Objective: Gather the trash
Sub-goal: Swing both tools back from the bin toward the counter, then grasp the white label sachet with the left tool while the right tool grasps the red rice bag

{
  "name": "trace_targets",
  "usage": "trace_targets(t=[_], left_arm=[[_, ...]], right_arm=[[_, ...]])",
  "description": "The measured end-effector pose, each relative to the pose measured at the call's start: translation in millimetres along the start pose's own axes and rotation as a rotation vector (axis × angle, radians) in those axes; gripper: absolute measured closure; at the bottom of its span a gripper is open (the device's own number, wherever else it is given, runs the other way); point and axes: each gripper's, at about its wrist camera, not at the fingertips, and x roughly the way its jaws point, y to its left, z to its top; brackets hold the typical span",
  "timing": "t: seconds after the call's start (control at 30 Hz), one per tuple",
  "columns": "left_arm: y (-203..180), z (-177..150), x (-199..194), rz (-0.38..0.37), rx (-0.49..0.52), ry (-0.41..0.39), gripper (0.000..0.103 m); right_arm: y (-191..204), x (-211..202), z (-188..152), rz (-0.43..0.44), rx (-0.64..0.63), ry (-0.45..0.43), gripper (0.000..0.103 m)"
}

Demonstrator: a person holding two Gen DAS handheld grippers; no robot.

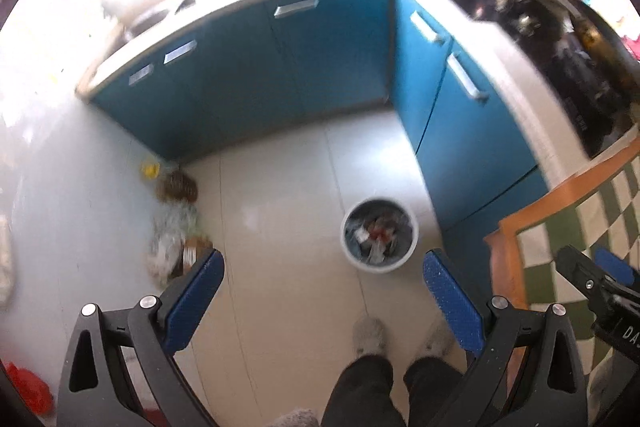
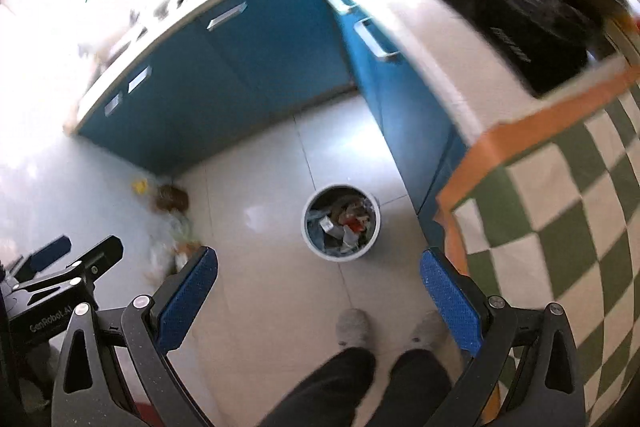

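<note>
A white round trash bin [image 1: 379, 235] lined with a grey bag stands on the pale tiled floor, holding several scraps; it also shows in the right wrist view [image 2: 341, 223]. My left gripper [image 1: 323, 303] is open and empty, held high above the floor, nearer to me than the bin. My right gripper [image 2: 318, 301] is open and empty too, at about the same height. The right gripper also shows at the right edge of the left wrist view [image 1: 596, 279], and the left gripper at the left edge of the right wrist view [image 2: 68, 263].
Blue cabinets [image 1: 280, 67] form an L around the floor. A pile of bags and bottles [image 1: 176, 223] lies by the left wall. A table with a green-checked cloth [image 2: 560, 227] stands at the right. The person's legs and grey slippers [image 1: 370, 337] are below.
</note>
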Motion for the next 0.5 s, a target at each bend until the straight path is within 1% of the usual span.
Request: trace_targets(t=[0.07,0.13,0.17,0.2,0.23,0.27,0.3,0.33,0.37,0.43,0.47,0.5], left_arm=[[-30.4,13.5,-13.6,-0.007,0.048,-0.04,0.001],[-71.6,27.6,-21.5,-0.041,0.106,-0.059,0.001],[-95.8,30.9,-24.1,-0.06,0.143,-0.061,0.001],[-130.1,33.9,-26.0,-0.075,0.196,-0.059,0.001],[-151.1,33.5,-27.8,-0.088,0.228,-0.056,0.001],[-177.2,32.5,-29.6,-0.115,0.264,-0.049,0.001],[-215.4,30.3,-28.3,-0.157,0.312,-0.028,0.001],[-237.5,29.2,-28.1,-0.182,0.337,-0.007,0.001],[-274.1,25.1,-25.0,-0.23,0.376,0.031,0.001],[-329.0,16.5,-20.5,-0.3,0.422,0.087,0.001],[-364.2,9.5,-16.4,-0.336,0.455,0.121,0.001],[-388.8,3.9,-14.6,-0.361,0.482,0.144,0.001]], right_arm=[[-36.8,-15.7,7.7,-0.01,0.085,-0.031,0.001],[-75.1,-33.4,12.8,-0.044,0.162,-0.07,0.001],[-102.8,-45.5,14.5,-0.072,0.208,-0.093,0.001],[-125.0,-54.6,14.9,-0.097,0.245,-0.111,0.001],[-149.9,-63.6,14.2,-0.125,0.29,-0.128,0.001],[-184.0,-75.0,10.5,-0.164,0.35,-0.144,0.001],[-212.2,-84.0,5.9,-0.195,0.397,-0.154,0.001],[-244.8,-94.5,-1.4,-0.231,0.454,-0.165,0.001],[-269.9,-100.0,-7.1,-0.26,0.494,-0.173,0.001],[-334.9,-114.3,-26.0,-0.324,0.588,-0.186,0.001],[-361.6,-118.7,-35.7,-0.352,0.626,-0.188,0.001],[-385.6,-122.0,-44.7,-0.382,0.663,-0.186,0.001]])
